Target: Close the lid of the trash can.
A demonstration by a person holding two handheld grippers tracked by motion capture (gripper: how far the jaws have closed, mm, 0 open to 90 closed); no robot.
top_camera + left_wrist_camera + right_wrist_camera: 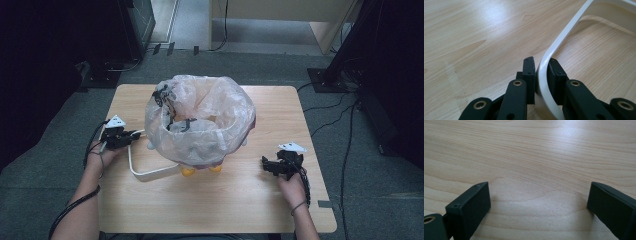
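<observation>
- The white handle (564,37) of the bin (200,150) lay low over the counter (240,200), looping out from the bin toward the person's left.
- The left tool (131,136) was clamped on that handle at its curved corner; in the left gripper view the white bar ran between the two black pads (529,72), both pressing on it.
- The bin stood mid-counter, lined with a clear plastic bag (210,125) folded over its rim.
- The right tool (266,165) sat well apart from the bin, to its right, jaws wide with bare wood between them.
- The left hand (97,160) reached in from the near left edge, its tool lying level and aimed at the bin.
- The right hand (292,192) rested low near the counter, its tool pointing left.
</observation>
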